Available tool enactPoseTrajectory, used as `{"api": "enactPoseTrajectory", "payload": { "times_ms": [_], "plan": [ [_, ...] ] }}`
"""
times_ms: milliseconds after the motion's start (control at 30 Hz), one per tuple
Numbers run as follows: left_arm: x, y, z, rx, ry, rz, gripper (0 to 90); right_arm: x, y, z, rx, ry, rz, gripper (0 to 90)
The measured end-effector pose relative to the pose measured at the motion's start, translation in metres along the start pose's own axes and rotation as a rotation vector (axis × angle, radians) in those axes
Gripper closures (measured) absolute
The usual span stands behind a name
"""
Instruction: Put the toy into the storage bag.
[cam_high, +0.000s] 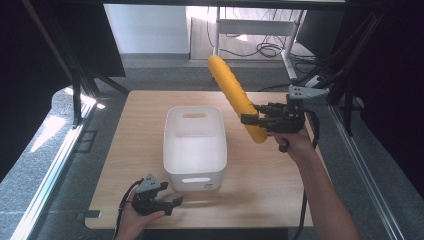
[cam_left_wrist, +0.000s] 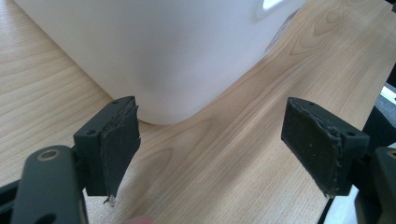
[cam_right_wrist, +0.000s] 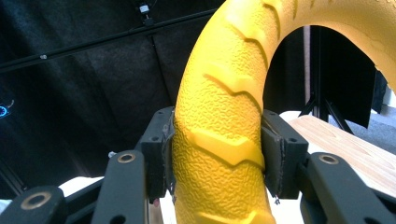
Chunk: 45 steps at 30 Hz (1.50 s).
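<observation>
Nearest me, at the lower left of the high view, my left gripper rests low over the wooden table with its jaws spread wide and nothing between them; in the left gripper view the two pads stand far apart, and the rounded near corner of the white plastic bin sits just beyond them, not touching. The bin stands in the middle of the table, handle slots in its end walls. Farther back, right of centre in the high view, my right gripper is clamped on a long yellow ridged foam tube near its lower end, held up off the table beside the bin's right rim. In the right gripper view both pads press the tube's sides, and it arches up and away toward the upper right.
</observation>
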<state>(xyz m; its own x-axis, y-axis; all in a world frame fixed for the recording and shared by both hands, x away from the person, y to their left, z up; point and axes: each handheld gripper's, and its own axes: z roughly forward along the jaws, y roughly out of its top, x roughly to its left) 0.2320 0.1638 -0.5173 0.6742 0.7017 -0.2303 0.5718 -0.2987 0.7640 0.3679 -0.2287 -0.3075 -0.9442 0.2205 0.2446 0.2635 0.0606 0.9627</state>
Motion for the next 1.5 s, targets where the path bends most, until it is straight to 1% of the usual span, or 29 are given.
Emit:
{"api": "enactPoseTrajectory", "payload": {
  "times_ms": [233, 333, 533, 667, 767, 900, 1100, 1167, 1500],
  "plan": [
    [0.0, 0.0, -0.001, -0.002, 0.0, -0.001, 19.6, 0.007, 0.007, 0.008, -0.023, 0.017, -0.009, 52.2],
    [0.0, 0.0, -0.001, -0.001, 0.0, 0.0, 19.6, 0.011, 0.01, 0.011, -0.031, 0.023, -0.027, 52.2],
    [0.0, 0.0, -0.001, -0.003, -0.001, -0.001, 19.6, 0.019, 0.016, 0.015, -0.048, 0.041, -0.039, 52.2],
    [-0.001, 0.0, 0.0, -0.001, -0.002, 0.002, 19.6, 0.023, 0.018, 0.018, -0.05, 0.053, -0.052, 52.2],
    [-0.001, 0.0, 0.001, 0.001, -0.004, 0.004, 19.6, 0.025, 0.017, 0.02, -0.057, 0.06, -0.048, 52.2],
    [-0.001, 0.0, 0.0, 0.0, -0.004, 0.003, 19.6, 0.025, 0.015, 0.026, -0.056, 0.074, -0.041, 52.2],
    [-0.001, 0.0, 0.0, 0.002, -0.004, 0.002, 19.6, 0.031, 0.015, 0.036, -0.039, 0.102, -0.058, 52.2],
    [-0.001, 0.0, 0.0, 0.001, -0.006, 0.003, 19.5, 0.032, 0.014, 0.039, -0.039, 0.106, -0.05, 52.1],
    [0.0, 0.0, 0.0, 0.0, -0.005, 0.0, 19.5, 0.032, 0.011, 0.051, -0.03, 0.126, -0.046, 52.2]
  ]
}}
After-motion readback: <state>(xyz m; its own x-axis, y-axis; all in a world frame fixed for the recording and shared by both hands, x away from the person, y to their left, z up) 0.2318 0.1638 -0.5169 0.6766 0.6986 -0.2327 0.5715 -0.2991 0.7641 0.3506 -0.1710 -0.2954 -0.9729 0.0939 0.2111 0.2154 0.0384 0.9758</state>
